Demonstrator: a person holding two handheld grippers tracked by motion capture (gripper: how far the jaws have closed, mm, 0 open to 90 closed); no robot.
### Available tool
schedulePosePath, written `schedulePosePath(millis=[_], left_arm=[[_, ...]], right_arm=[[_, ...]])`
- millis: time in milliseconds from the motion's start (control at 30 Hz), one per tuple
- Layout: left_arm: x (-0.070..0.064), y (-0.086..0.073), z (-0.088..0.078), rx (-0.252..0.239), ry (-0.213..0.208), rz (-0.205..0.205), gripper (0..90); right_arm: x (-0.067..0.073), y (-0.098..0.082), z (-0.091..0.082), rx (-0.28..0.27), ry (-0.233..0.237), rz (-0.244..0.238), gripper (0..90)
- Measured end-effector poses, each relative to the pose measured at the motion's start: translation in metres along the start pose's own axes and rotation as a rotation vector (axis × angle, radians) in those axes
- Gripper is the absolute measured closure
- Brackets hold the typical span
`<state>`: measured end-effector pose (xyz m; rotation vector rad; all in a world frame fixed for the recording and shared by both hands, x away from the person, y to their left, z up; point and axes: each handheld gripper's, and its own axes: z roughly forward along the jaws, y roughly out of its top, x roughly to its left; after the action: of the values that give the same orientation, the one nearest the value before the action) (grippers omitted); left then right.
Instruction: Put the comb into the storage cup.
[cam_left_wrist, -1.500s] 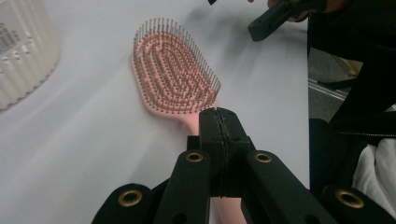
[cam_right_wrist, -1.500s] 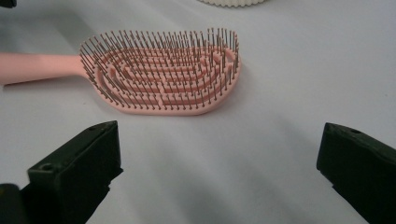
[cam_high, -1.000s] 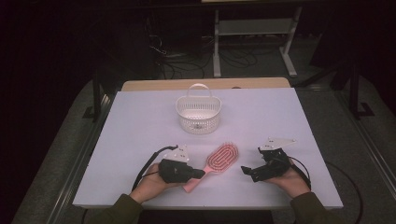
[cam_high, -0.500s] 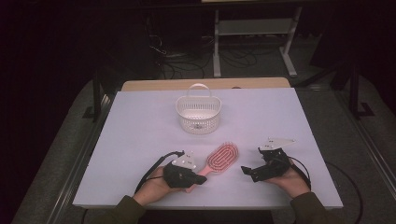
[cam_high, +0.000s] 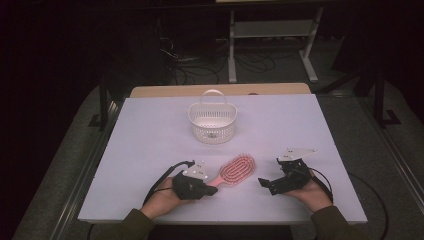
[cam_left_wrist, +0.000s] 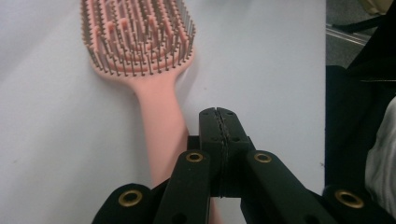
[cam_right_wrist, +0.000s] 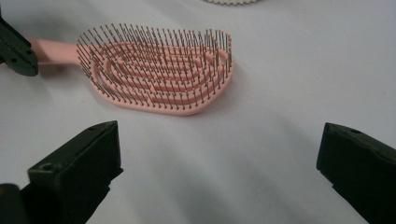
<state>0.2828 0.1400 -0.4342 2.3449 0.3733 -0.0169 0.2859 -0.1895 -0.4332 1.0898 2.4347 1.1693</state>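
The pink plastic hairbrush (cam_high: 234, 171) lies bristles-up on the white table (cam_high: 150, 135), between the two grippers. The left gripper (cam_left_wrist: 218, 112), jaws pressed together and empty, sits just right of the handle. The right gripper (cam_right_wrist: 219, 154) stands wide open, empty, near the brush head.

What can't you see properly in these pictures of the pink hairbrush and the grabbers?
- Hairbrush handle end: in the left gripper view, it runs under the shut left gripper, so its tip is hidden.
- Hairbrush handle: in the right gripper view, cut off by the left edge, beyond the open right gripper.
- Basket contents: in the high view, too small and dim to tell.
- Left gripper's jaw tips: in the high view, hidden by its own body.
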Motion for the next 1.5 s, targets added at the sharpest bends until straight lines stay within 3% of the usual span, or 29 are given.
schedulePosePath(millis=[667,933,1100,1267,1500], left_arm=[[0.018,-0.009,-0.013,-0.013,0.049,-0.053,90.0],[0.019,-0.008,-0.015,-0.03,0.036,-0.061,90.0],[0.021,-0.007,-0.023,-0.07,0.021,-0.077,89.9],[0.026,-0.009,-0.036,-0.115,0.013,-0.105,82.3],[0.035,-0.02,-0.057,-0.155,0.046,-0.13,70.8]], right_arm=[[0.001,0.0,0.001,0.006,-0.001,-0.002,0.0],[0.001,0.0,0.001,0.007,0.0,-0.005,0.0],[0.001,0.0,0.001,0.008,0.0,-0.003,0.0],[0.001,0.0,0.001,0.008,0.002,-0.006,0.0],[0.001,-0.001,0.001,0.011,0.005,-0.008,0.0]])
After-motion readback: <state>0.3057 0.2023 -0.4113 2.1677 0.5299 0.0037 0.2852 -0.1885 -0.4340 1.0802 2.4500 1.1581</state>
